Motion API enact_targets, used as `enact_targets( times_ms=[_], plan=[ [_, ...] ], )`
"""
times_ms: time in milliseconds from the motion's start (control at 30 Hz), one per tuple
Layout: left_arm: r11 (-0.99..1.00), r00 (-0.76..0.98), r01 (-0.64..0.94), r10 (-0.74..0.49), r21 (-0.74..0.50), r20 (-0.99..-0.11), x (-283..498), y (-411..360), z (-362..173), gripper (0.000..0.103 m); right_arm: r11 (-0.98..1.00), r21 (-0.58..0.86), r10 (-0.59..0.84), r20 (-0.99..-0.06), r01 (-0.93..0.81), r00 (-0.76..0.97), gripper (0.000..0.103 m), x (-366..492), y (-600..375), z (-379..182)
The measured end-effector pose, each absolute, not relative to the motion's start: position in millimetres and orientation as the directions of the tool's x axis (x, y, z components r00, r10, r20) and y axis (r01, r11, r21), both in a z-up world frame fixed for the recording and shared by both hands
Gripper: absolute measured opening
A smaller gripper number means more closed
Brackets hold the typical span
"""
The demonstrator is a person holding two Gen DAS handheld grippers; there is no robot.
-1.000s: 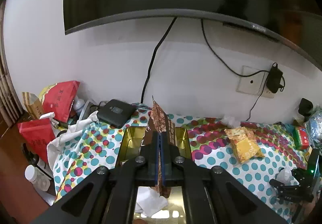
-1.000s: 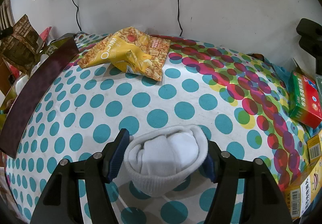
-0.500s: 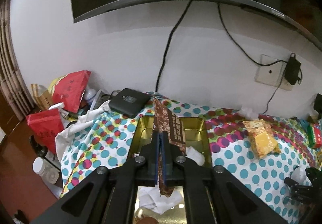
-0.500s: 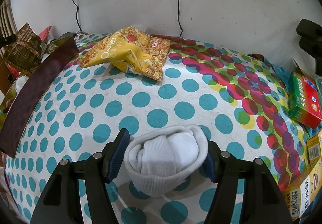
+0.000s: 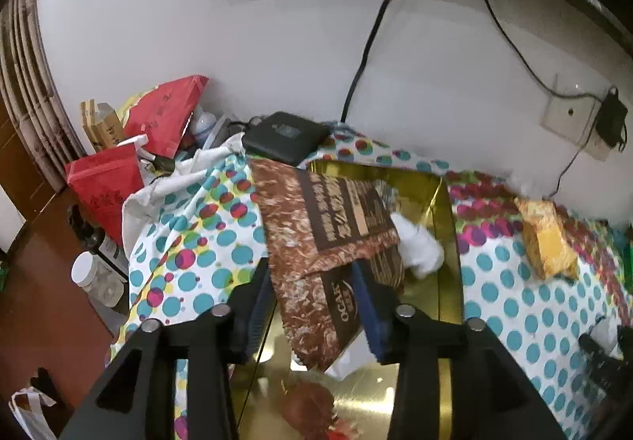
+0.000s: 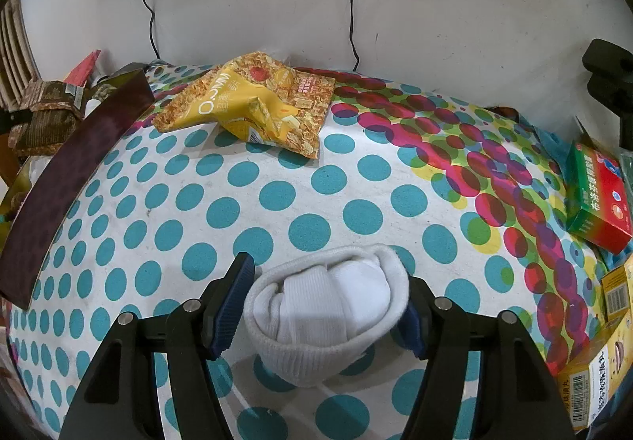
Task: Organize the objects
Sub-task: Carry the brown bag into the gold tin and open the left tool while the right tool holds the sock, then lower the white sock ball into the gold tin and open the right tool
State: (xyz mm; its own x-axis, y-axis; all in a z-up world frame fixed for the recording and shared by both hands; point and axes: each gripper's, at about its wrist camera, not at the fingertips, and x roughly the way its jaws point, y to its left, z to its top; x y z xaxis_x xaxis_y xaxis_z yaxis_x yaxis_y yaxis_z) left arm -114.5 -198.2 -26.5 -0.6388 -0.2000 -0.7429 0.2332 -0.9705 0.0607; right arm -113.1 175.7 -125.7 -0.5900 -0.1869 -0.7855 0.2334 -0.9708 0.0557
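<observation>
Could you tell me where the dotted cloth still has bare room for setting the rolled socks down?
The widest free patch on the dotted cloth runs from the rolled socks to the yellow snack bag, bordered left by the gold tin. The right edge is crowded with the green and red box and yellow boxes. The tin is cluttered.

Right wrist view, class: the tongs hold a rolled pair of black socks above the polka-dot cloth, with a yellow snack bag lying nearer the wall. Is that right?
Not quite. The right wrist view shows the rolled socks are white, not black. The rest stands: the right tongs hold them above the polka-dot cloth, and the yellow snack bag lies nearer the wall.
</observation>
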Motion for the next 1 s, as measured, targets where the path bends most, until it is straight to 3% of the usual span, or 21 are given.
enact_targets(
  times_ms=[300,667,1000],
  plan=[
    [-0.972,-0.587,0.205,-0.214,0.113,-0.78,-98.3,-182.2,-43.0,0.049,-0.971,0.051,-0.184,-0.786,0.234,-0.59,0.064,-113.3,176.1,-125.4],
    [-0.986,-0.498,0.164,-0.103,0.023,-0.861,-59.9,-175.1,-57.9,0.049,-0.971,0.053,-0.186,-0.785,0.234,-0.591,0.063,-113.0,181.2,-125.4],
    [-0.99,-0.567,0.12,-0.128,0.072,-0.814,-8.4,-150.2,-44.1,0.049,-0.974,0.074,-0.19,-0.778,0.213,-0.599,0.054,-114.5,184.5,-124.9]
  ],
)
